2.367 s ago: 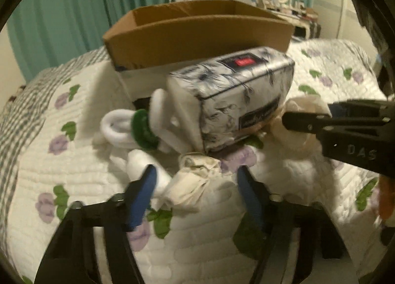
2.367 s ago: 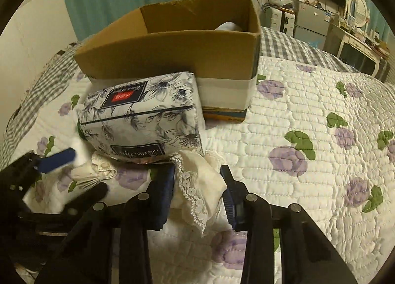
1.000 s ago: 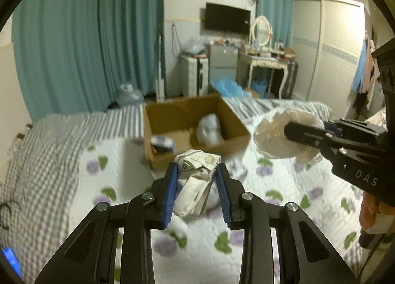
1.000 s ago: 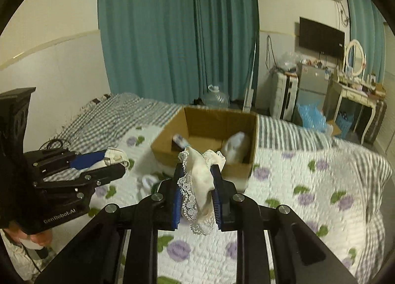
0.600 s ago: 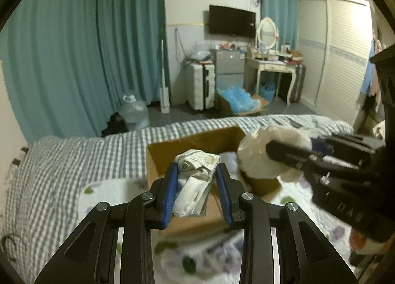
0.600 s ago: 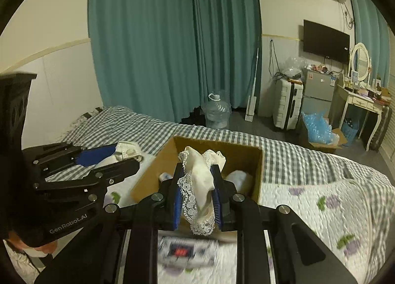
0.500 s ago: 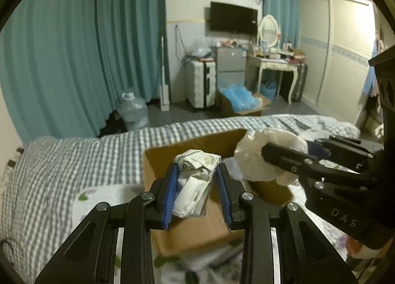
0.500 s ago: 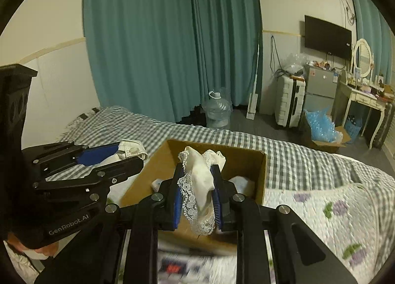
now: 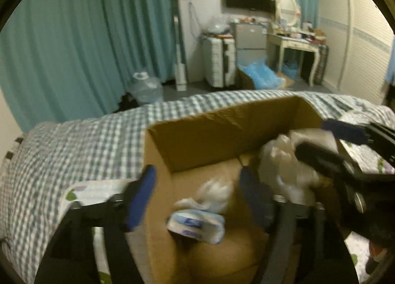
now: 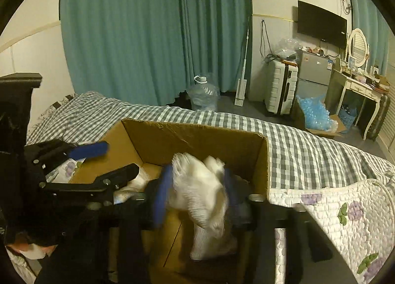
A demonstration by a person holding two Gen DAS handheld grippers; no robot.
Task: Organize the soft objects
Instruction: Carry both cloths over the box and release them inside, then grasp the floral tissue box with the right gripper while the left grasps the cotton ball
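A brown cardboard box point(image 9: 197, 135) point(image 10: 187, 138) stands on the bed. My left gripper point(image 9: 197, 197) is open over its left side, and a blurred white cloth bundle point(image 9: 214, 192) lies below it in the box beside a blue-and-white packet point(image 9: 195, 226). My right gripper point(image 10: 197, 192) is open over the box, with the white lace cloth point(image 10: 202, 185) loose between its fingers, blurred. The right gripper also shows in the left wrist view point(image 9: 328, 140), with the white cloth point(image 9: 286, 160) under it. The left gripper shows in the right wrist view point(image 10: 103, 160).
The bed has a grey checked sheet point(image 10: 308, 145) and a white quilt with purple flowers point(image 10: 345, 210). Beyond the bed are teal curtains point(image 10: 148, 37), a water bottle point(image 10: 203, 96), a suitcase point(image 10: 281, 91) and a dressing table point(image 10: 355, 86).
Both grippers have moved down over the box and opened. The left gripper's cloth bundle has dropped into the box; the right gripper's lace cloth is coming loose.
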